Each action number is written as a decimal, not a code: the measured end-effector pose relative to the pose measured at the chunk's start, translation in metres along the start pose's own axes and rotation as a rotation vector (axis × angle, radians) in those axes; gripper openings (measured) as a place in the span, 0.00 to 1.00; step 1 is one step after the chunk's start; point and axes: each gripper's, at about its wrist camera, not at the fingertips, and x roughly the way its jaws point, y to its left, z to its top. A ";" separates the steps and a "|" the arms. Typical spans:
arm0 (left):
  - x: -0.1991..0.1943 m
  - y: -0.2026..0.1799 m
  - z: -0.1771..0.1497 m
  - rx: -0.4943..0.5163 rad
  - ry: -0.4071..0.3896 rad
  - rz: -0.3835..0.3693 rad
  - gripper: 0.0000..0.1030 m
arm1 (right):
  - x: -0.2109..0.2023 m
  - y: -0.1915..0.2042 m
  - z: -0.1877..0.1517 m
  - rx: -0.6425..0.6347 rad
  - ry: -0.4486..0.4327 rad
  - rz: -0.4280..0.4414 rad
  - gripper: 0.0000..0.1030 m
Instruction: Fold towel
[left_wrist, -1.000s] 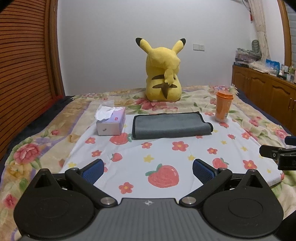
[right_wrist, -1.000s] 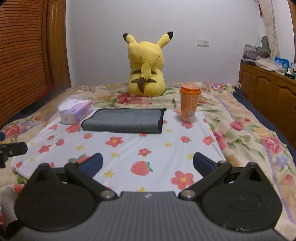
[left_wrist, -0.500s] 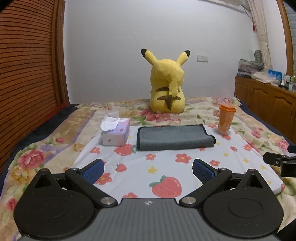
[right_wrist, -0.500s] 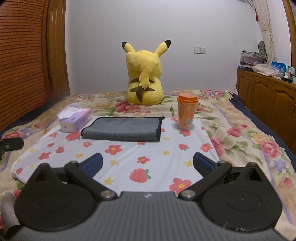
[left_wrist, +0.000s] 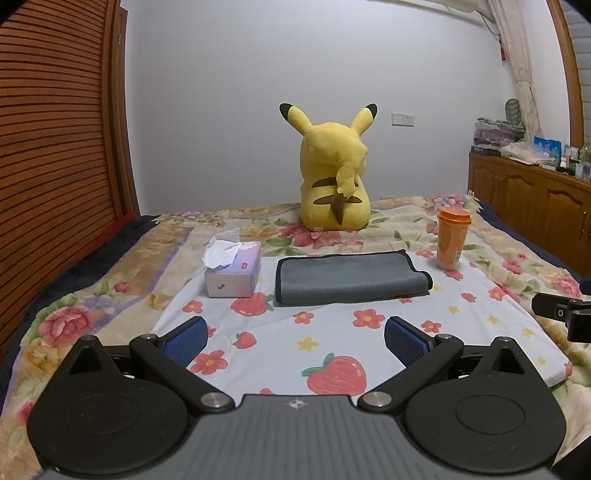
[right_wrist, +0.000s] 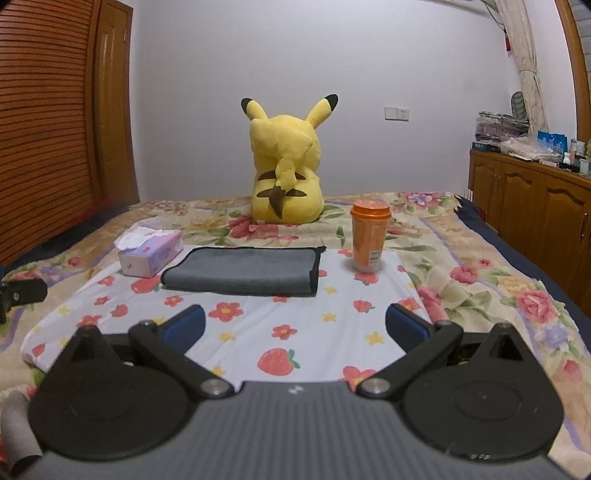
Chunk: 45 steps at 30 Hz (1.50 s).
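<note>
A grey towel (left_wrist: 347, 278) with a dark trim lies folded into a flat rectangle on a white strawberry-and-flower cloth (left_wrist: 332, 332) on the bed. It also shows in the right wrist view (right_wrist: 247, 271). My left gripper (left_wrist: 295, 338) is open and empty, well short of the towel and above the cloth's near part. My right gripper (right_wrist: 295, 325) is open and empty too, at a like distance. Part of the right gripper shows at the right edge of the left wrist view (left_wrist: 561, 317), and part of the left gripper at the left edge of the right wrist view (right_wrist: 18, 295).
A tissue box (left_wrist: 234, 273) stands left of the towel and an orange cup with a lid (left_wrist: 451, 238) right of it. A yellow Pikachu plush (left_wrist: 334, 177) sits behind. A wooden slatted wall (left_wrist: 55, 147) is on the left, wooden cabinets (left_wrist: 535, 199) on the right.
Both grippers have tilted up and drawn back a little, so the towel and the other things sit lower and farther in view. Both stay open. The towel has not moved.
</note>
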 end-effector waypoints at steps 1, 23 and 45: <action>0.000 0.000 0.000 0.002 0.000 0.000 1.00 | 0.000 0.000 0.000 0.000 0.000 0.000 1.00; 0.001 0.000 -0.003 0.017 0.004 0.002 1.00 | 0.000 0.000 0.000 -0.001 0.000 0.000 1.00; 0.001 -0.001 -0.003 0.024 0.002 0.006 1.00 | 0.000 -0.001 0.000 -0.001 0.001 0.001 1.00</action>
